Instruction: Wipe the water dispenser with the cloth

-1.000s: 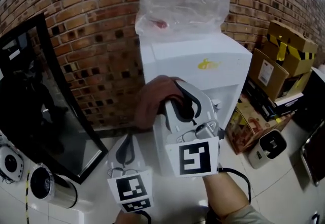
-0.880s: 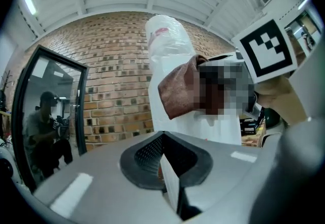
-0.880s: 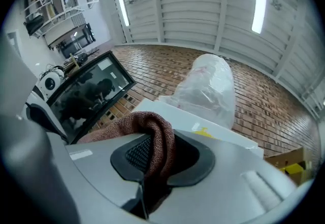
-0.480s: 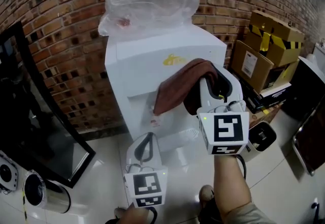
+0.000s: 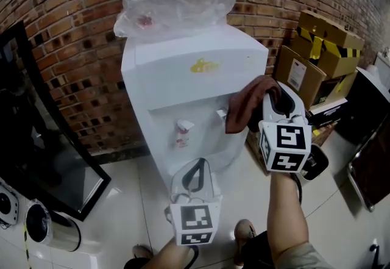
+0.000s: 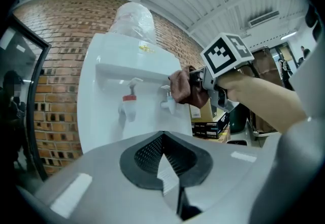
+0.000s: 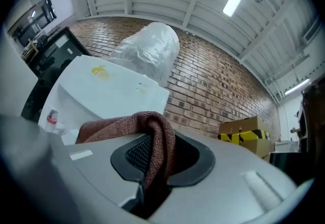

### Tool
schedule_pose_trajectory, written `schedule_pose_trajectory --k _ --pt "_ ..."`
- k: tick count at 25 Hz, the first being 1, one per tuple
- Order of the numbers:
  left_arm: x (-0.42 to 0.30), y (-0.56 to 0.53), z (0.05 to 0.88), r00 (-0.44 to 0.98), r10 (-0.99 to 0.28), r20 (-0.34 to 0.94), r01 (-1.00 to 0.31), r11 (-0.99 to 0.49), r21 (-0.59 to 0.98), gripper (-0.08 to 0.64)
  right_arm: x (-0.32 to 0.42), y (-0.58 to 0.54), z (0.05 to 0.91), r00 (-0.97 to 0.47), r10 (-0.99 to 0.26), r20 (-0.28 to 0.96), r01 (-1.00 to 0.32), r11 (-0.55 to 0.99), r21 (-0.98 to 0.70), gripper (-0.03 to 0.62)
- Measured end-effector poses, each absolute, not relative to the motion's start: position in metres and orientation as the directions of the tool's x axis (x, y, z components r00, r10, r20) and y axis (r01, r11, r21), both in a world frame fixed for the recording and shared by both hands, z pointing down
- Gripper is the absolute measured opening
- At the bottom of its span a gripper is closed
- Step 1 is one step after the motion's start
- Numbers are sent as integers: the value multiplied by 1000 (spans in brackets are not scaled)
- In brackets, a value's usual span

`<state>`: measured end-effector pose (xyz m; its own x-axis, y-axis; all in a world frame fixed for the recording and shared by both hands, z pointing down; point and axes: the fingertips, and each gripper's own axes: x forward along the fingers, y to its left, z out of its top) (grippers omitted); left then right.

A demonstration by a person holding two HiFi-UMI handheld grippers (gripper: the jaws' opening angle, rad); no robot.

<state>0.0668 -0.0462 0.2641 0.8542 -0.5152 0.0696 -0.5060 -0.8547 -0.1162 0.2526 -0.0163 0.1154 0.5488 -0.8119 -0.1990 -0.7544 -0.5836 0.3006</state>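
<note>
In the head view, the right gripper (image 5: 270,102) has carried the cloth (image 5: 246,105) off the water dispenser's (image 5: 183,72) front panel since a moment ago. The cloth now hangs ahead of those jaws at the right front corner. The left gripper (image 5: 195,171) has shifted right, below the taps. There is open floor (image 5: 131,200) beside it, while boxes (image 5: 323,48) crowd the right jaws' outer side.

In the left gripper view, our left gripper's (image 6: 163,139) jaws are closed with nothing between them. The dispenser's front (image 6: 109,116) stands ahead, and the cloth (image 6: 182,88) is up to the right, by a tap (image 6: 167,100).

In the right gripper view, the right gripper's (image 7: 152,159) jaws pinch the cloth (image 7: 158,139), which drapes left toward the dispenser (image 7: 106,91).
</note>
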Motion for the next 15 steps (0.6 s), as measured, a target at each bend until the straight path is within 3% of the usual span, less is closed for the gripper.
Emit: schedule_pose_trajectory --k 15 --pt "57 -46 265 841 -535 80 -522 -841 -143 0 261 -20 157 564 -818 -114 -733 -560 386 89"
